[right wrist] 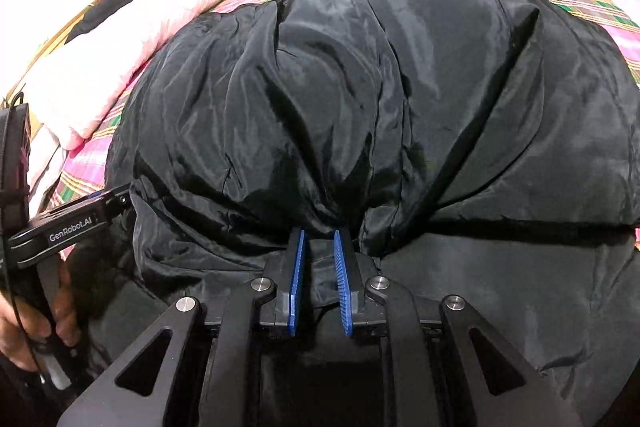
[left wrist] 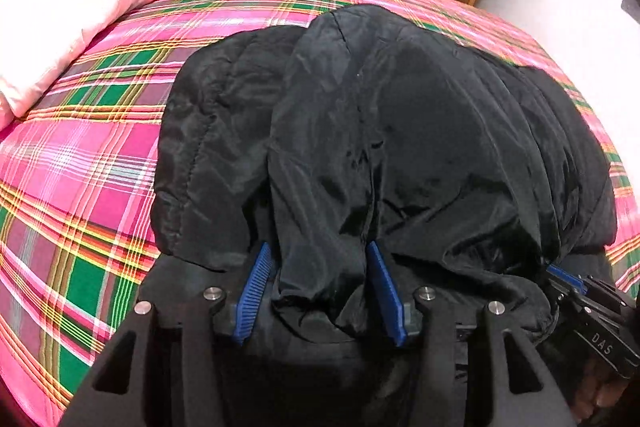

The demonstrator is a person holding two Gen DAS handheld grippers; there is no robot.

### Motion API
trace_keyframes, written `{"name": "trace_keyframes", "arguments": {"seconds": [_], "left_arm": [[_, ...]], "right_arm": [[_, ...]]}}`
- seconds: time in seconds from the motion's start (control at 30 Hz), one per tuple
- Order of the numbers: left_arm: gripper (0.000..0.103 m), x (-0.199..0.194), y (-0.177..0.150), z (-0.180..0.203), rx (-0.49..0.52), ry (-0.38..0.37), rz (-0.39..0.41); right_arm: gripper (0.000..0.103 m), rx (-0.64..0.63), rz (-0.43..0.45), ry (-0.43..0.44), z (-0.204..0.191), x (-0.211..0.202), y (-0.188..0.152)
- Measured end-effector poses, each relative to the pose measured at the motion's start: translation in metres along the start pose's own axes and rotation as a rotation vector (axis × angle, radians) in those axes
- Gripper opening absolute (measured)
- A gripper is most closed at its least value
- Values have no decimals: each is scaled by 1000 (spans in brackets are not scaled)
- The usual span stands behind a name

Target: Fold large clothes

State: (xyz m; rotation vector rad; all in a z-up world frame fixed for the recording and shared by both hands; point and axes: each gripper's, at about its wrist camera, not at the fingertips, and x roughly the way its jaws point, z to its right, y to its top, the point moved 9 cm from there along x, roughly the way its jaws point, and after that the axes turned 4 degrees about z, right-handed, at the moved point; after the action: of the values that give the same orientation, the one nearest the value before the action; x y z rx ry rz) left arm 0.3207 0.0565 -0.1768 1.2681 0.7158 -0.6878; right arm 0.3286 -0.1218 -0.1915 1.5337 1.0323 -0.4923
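Lying across the plaid bed (left wrist: 100, 147), the black coat (left wrist: 400, 131) is bunching at its near edge, where both grippers are grasping it. The left gripper (left wrist: 320, 287) is pinching a thick fold; the right gripper (right wrist: 320, 279), just beside it, is clamping a narrower gather. A pink quilt (left wrist: 80, 7) is sitting far left.

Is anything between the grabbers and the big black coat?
No. The black coat on the plaid bed already sits between the jaws of the left gripper and the right gripper. Nothing visible blocks either.
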Motion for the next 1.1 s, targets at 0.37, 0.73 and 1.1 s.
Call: {"name": "trace_keyframes", "arguments": {"seconds": [0.37,0.73,1.1], "left_arm": [[54,-82,-26,-12,-49,-4,82],[54,-170,-93,14,37,-41,109],[54,-197,-139,8,31,-2,74]], "right_arm": [[26,6,101,-18,6,-106,-16],[27,93,135,-43,37,-186,-79],[43,124,119,-96,65,-217,-149]]}}
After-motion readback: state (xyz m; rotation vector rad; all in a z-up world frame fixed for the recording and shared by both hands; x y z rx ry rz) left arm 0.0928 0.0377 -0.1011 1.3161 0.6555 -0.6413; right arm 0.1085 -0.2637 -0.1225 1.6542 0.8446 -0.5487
